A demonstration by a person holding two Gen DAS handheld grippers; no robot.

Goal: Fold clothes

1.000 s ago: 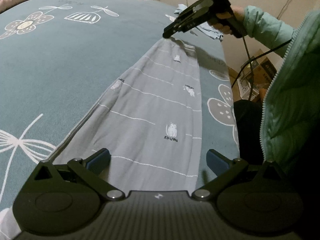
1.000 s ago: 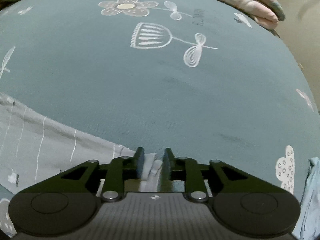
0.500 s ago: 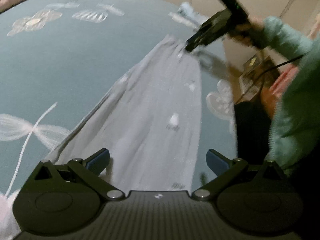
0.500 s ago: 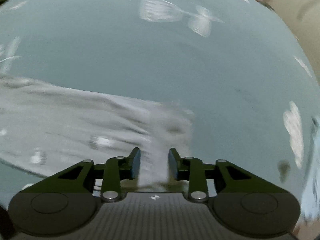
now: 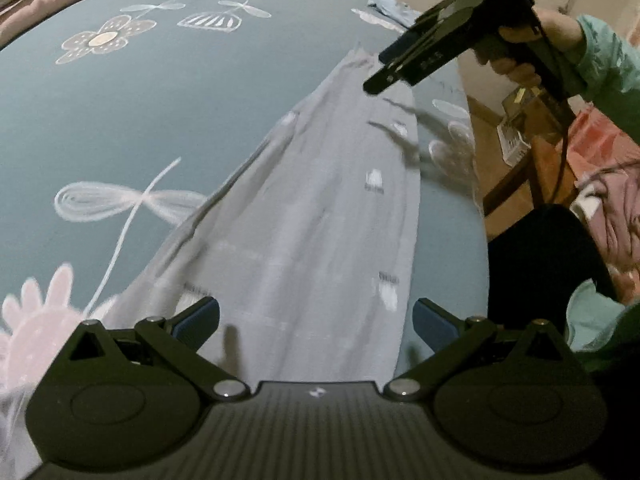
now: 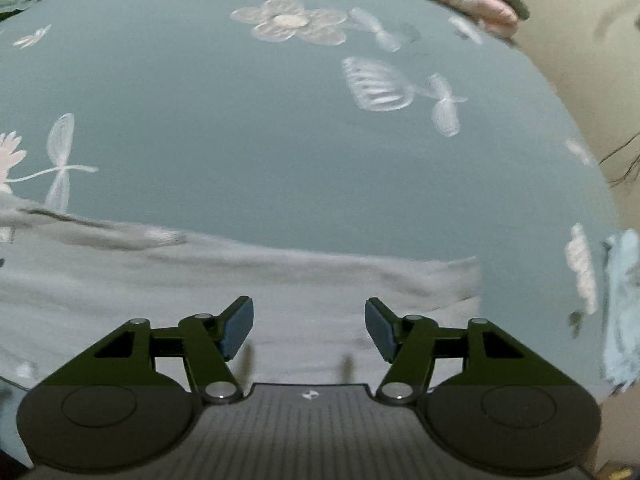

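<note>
left wrist: left gripper spread wide, empty, over near end of grey garment, which lies long and flat on bedsheet near its right edge
right wrist: right gripper jaws opening, nothing pinched, garment below; bare sheet beyond

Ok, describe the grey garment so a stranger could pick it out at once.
Start from the teal bedsheet printed with white flowers. A long grey garment lies flat along its near edge, below both tools. Thin pale stripes and small white motifs set it apart from the crumpled light-blue cloth nearby.
</note>
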